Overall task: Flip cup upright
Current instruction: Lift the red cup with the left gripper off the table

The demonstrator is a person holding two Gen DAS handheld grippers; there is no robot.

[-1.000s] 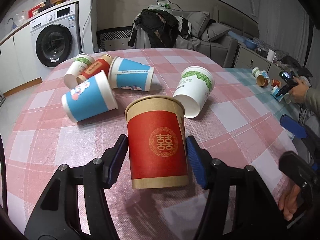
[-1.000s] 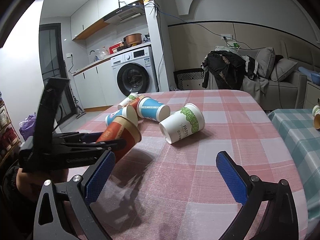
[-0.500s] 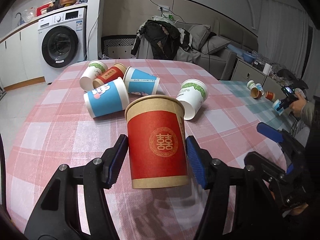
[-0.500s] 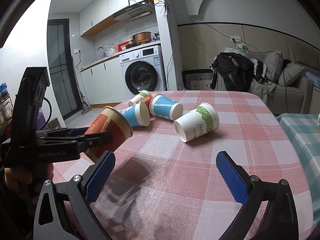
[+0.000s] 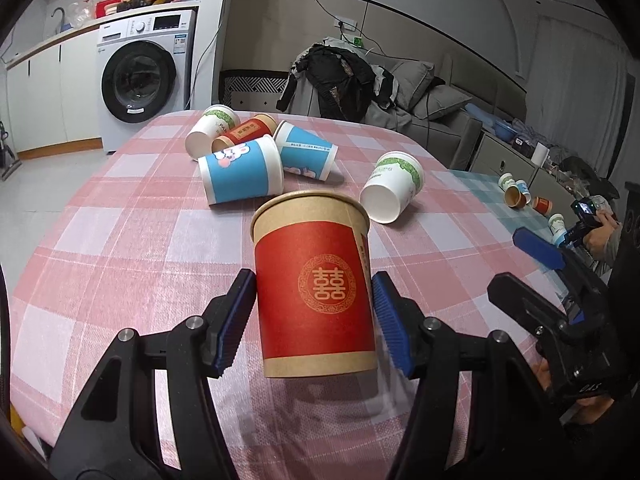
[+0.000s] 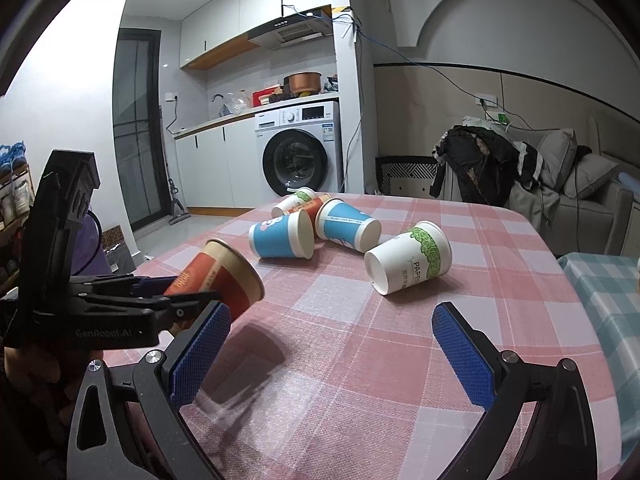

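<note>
Small cups [image 5: 516, 194] on far teal desk too tiny to read; red cup [image 6: 218, 276] base hidden behind left tongs [image 6: 192, 300].

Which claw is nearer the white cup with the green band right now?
Right. The right claw, open, faces the white cup with the green band; the left claw, gripping the red cup, sits farther back.

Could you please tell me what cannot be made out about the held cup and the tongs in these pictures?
- Red cup: its inside is hidden by its own wall in the left wrist view.
- Left tongs: far pad hidden behind the cup in the right wrist view.
- Right tongs: handle cut off by the frame edge.
</note>
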